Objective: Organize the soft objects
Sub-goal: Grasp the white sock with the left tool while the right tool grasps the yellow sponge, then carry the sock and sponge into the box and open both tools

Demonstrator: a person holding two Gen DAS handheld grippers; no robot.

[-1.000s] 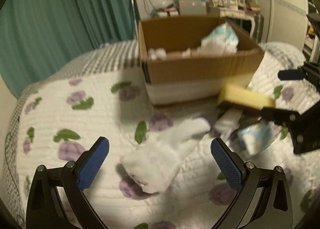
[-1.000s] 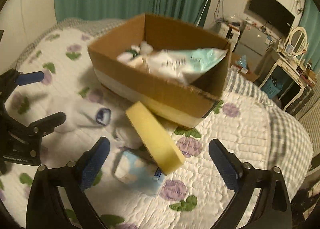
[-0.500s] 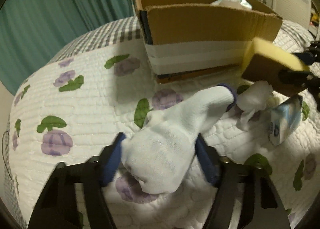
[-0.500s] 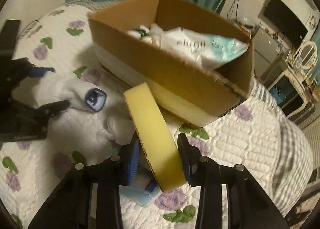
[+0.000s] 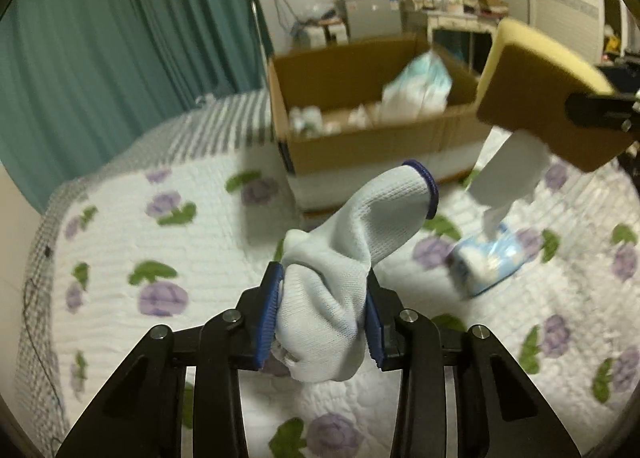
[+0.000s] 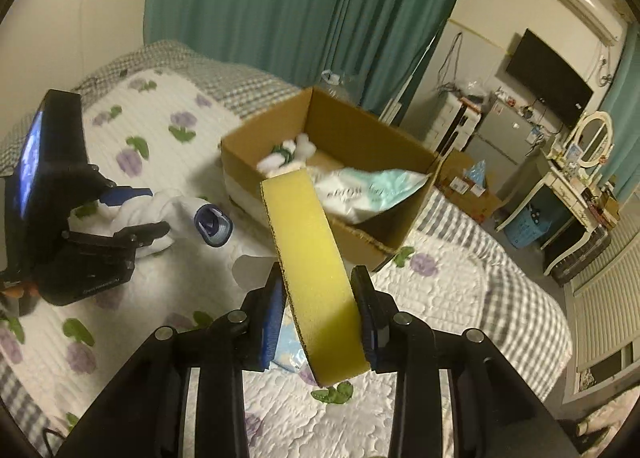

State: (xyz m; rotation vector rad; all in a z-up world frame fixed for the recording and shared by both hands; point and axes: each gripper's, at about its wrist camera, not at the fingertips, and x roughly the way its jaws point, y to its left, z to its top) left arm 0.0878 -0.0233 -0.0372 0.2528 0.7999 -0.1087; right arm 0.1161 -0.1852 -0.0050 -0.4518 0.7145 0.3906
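My left gripper [image 5: 322, 312] is shut on a white sock with a blue cuff [image 5: 352, 242] and holds it above the bed. It also shows in the right wrist view [image 6: 176, 214]. My right gripper [image 6: 320, 318] is shut on a yellow sponge [image 6: 316, 278], lifted in front of the open cardboard box [image 6: 360, 130]. In the left wrist view the sponge [image 5: 536, 98] hangs at the right beside the box [image 5: 360, 150], with a white soft piece [image 5: 508, 178] hanging under it. The box holds a pale green packet [image 6: 368, 194] and white soft items.
A small blue-white tissue pack [image 5: 488, 262] lies on the flowered quilt [image 5: 160, 242] to the right of the sock. Teal curtains [image 6: 280, 6] hang behind the bed. A dresser with a mirror [image 6: 592, 142] and a wall screen stand at the far right.
Both grippers closed, the left on the sock and the right on the sponge, then lifted them off the quilt. The white piece under the sponge came up with it.
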